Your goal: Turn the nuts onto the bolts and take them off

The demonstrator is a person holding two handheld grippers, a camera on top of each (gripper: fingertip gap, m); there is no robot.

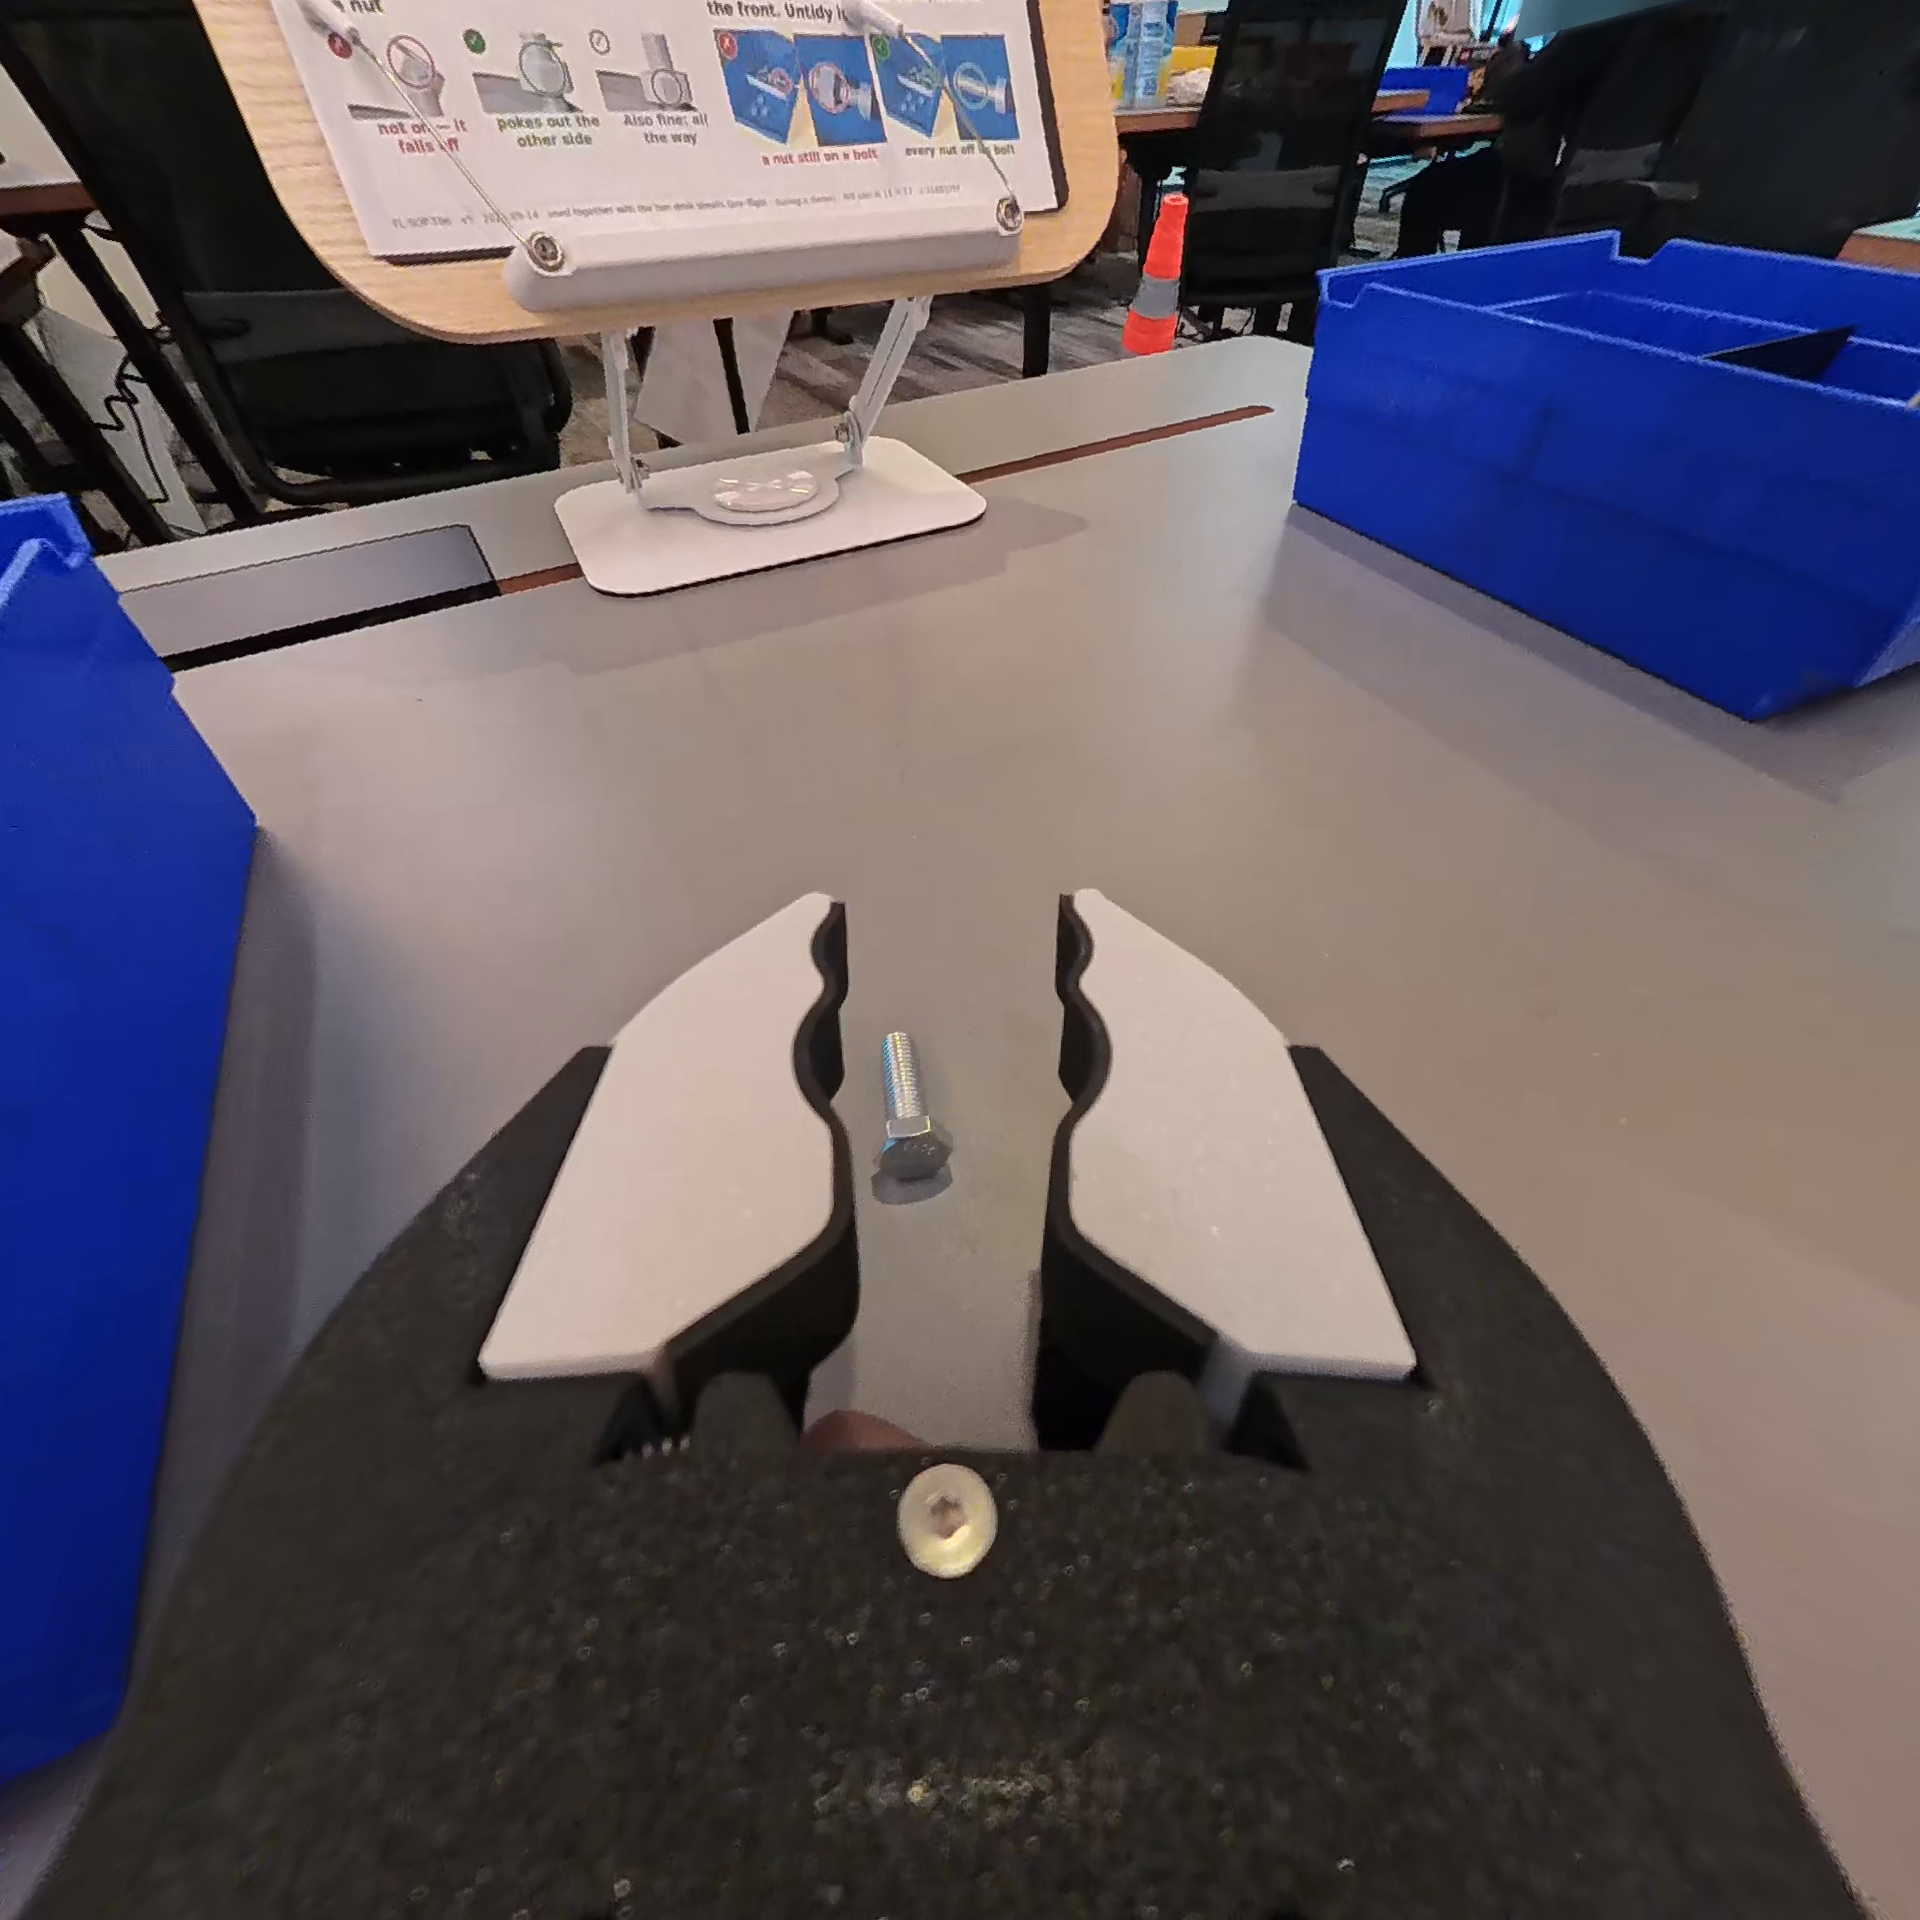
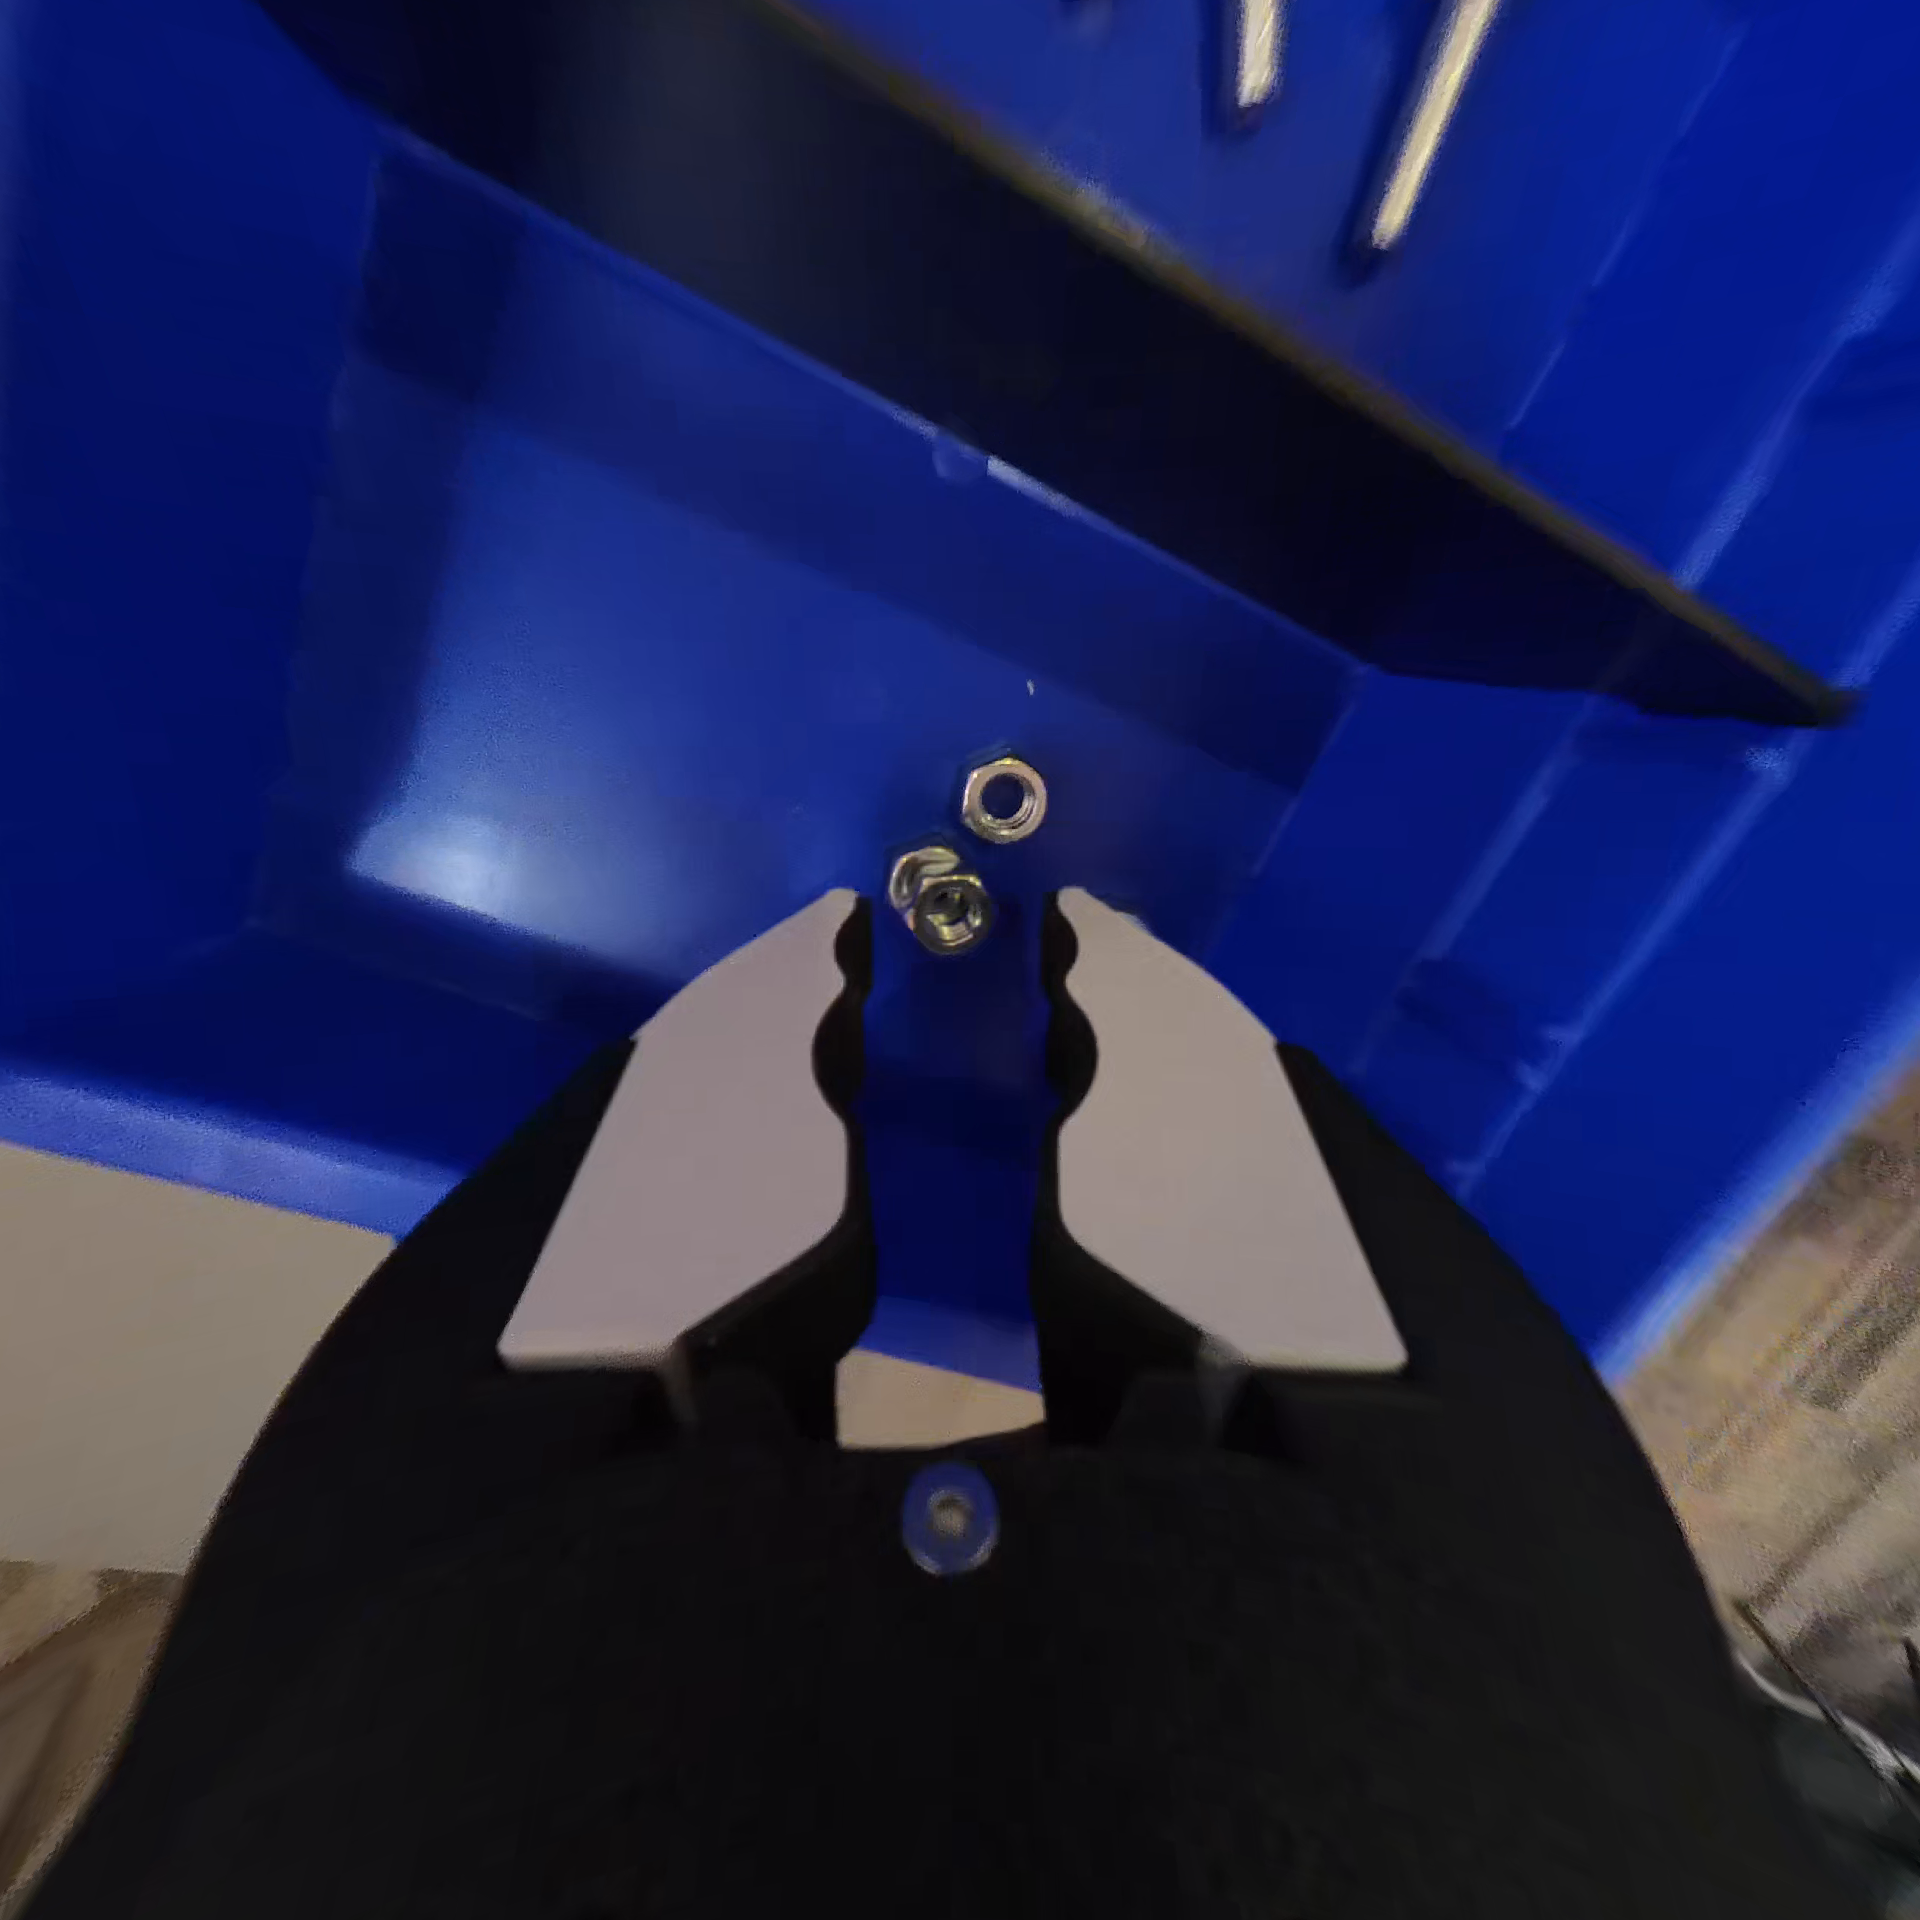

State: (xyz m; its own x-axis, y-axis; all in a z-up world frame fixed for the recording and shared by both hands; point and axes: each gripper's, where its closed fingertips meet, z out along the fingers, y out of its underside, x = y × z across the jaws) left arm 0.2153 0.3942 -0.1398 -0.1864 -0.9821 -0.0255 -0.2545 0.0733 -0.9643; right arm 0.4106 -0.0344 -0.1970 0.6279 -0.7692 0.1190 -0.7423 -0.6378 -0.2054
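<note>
In the left wrist view a silver hex bolt (image 1: 907, 1110) lies on the grey table (image 1: 1143, 810), head towards me, between the fingers of my left gripper (image 1: 951, 909), which is open and above it. In the right wrist view my right gripper (image 2: 956, 904) is open and empty inside a blue bin (image 2: 644, 644). Three silver nuts lie on the bin floor: two touching ones (image 2: 940, 904) just beyond and between the fingertips, and one (image 2: 1003, 800) a little farther off.
A black divider (image 2: 1299, 416) crosses the blue bin; long bolts (image 2: 1423, 135) lie in the compartment behind it. The same bin (image 1: 1621, 457) stands at the table's right, another blue bin (image 1: 94, 1091) at the left. An instruction sheet on a stand (image 1: 769, 499) is at the back.
</note>
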